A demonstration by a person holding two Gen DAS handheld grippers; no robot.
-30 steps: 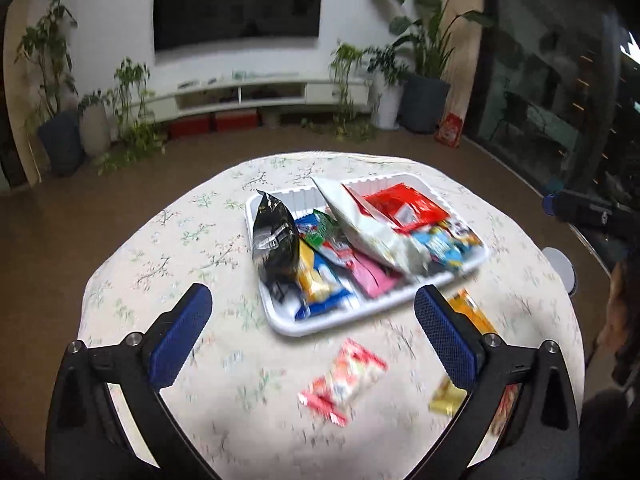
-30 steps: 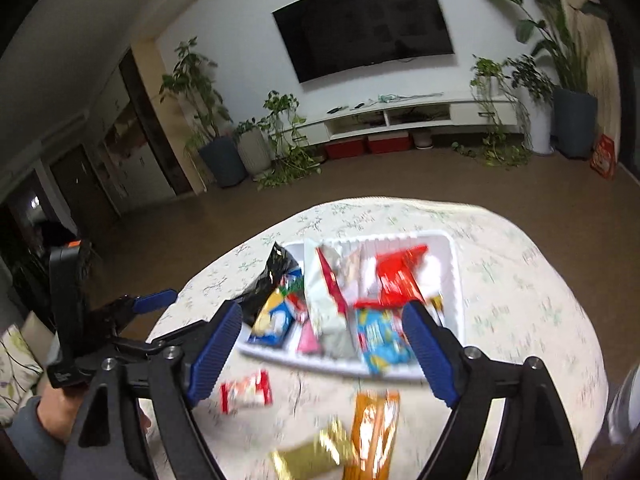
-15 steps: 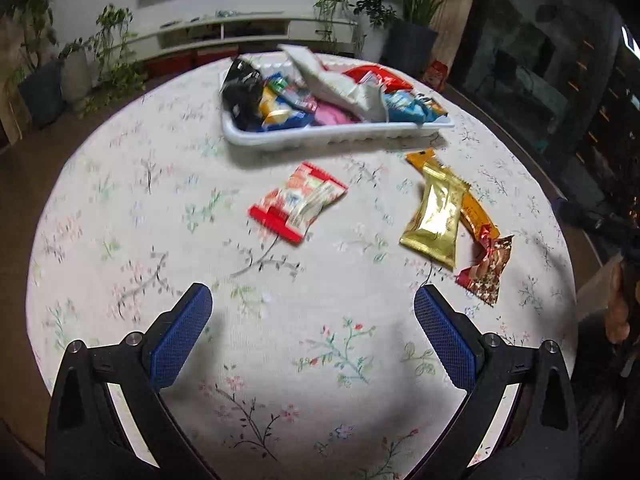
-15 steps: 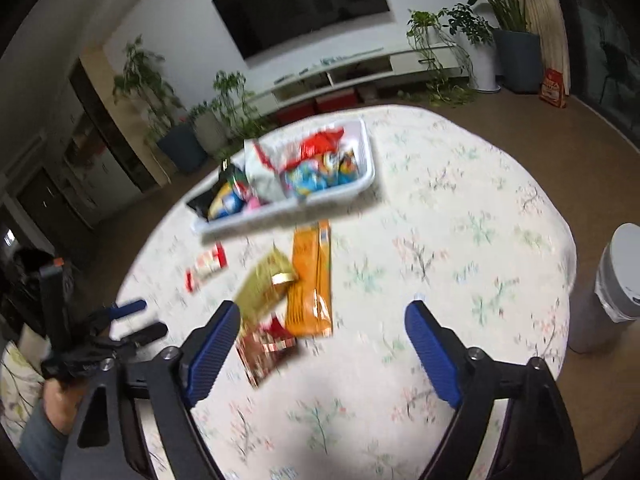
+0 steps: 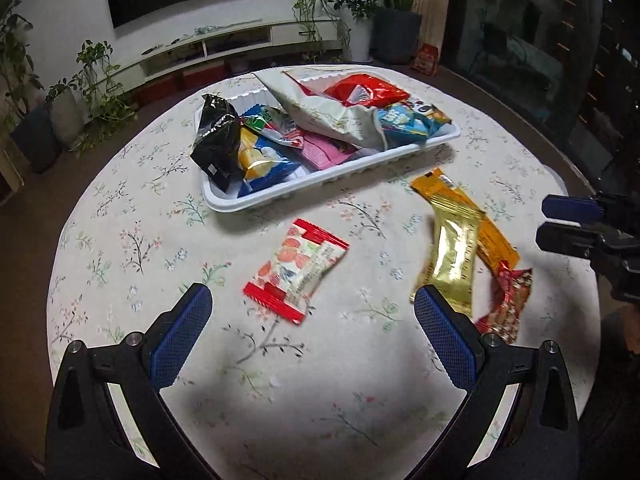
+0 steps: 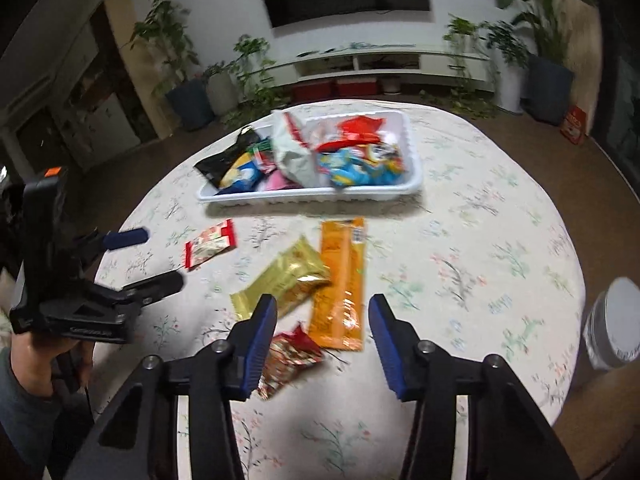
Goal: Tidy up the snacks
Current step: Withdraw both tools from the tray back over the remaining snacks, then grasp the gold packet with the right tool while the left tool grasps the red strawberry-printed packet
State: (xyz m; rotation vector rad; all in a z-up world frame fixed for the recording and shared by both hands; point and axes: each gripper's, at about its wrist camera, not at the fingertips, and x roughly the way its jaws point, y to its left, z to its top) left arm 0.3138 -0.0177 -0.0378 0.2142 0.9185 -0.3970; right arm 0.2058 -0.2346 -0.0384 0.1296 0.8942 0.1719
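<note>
Left wrist and right wrist: four loose snacks, two empty tools

Left wrist view looks past my left tool [image 5: 312, 328], its fingers spread wide and holding nothing above the floral tabletop [image 5: 120, 216]. Just ahead of it lies the red-and-white packet [image 5: 297, 270], and beyond that sits the white tray [image 5: 332, 176] heaped with snacks. To the right, the gold packet [image 5: 454, 258] overlaps the orange packet [image 5: 494, 240], with the small red foil packet [image 5: 508, 300] touching their near end. My right tool [image 5: 568, 222] shows only at the right edge there.

Right wrist view shows my right tool [image 6: 322, 340] from behind, fingers apart and empty, above the near ends of the orange packet [image 6: 344, 280] and the red foil packet [image 6: 290, 360]. Only this view shows my left hand [image 6: 30, 364] gripping the left tool and a white bin [image 6: 612, 324] beside the tabletop.
</note>
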